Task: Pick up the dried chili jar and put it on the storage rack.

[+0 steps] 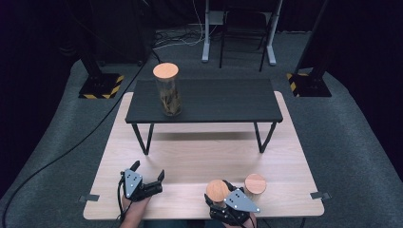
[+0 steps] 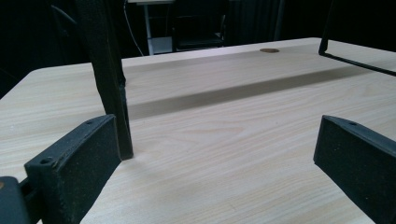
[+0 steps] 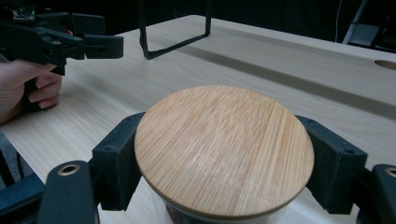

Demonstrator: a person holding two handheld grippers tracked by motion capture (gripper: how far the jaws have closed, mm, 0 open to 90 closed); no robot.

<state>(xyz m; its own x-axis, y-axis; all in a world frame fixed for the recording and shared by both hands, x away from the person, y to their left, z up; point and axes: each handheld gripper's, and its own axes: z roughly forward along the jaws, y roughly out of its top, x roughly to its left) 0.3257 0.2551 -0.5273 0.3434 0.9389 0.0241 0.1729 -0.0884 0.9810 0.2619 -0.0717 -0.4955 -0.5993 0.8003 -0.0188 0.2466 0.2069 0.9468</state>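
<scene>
A short jar with a round bamboo lid (image 1: 217, 189) stands near the front edge of the light wooden table (image 1: 199, 152). My right gripper (image 1: 219, 194) is shut on it, and in the right gripper view the two black jaws press on either side of the lid (image 3: 224, 149). A second short jar with the same kind of lid (image 1: 255, 184) stands just right of it. My left gripper (image 1: 149, 170) hovers at the front left, open with nothing between its jaws (image 2: 217, 158). A tall clear jar with a bamboo lid (image 1: 167, 89) stands on the black low table (image 1: 223, 102).
The black low table sits on thin metal legs (image 2: 109, 79) across the back half of the wooden table. Bare wood lies between its legs and the grippers. In the right gripper view the left gripper (image 3: 100, 44) and the hand holding it are at the upper left.
</scene>
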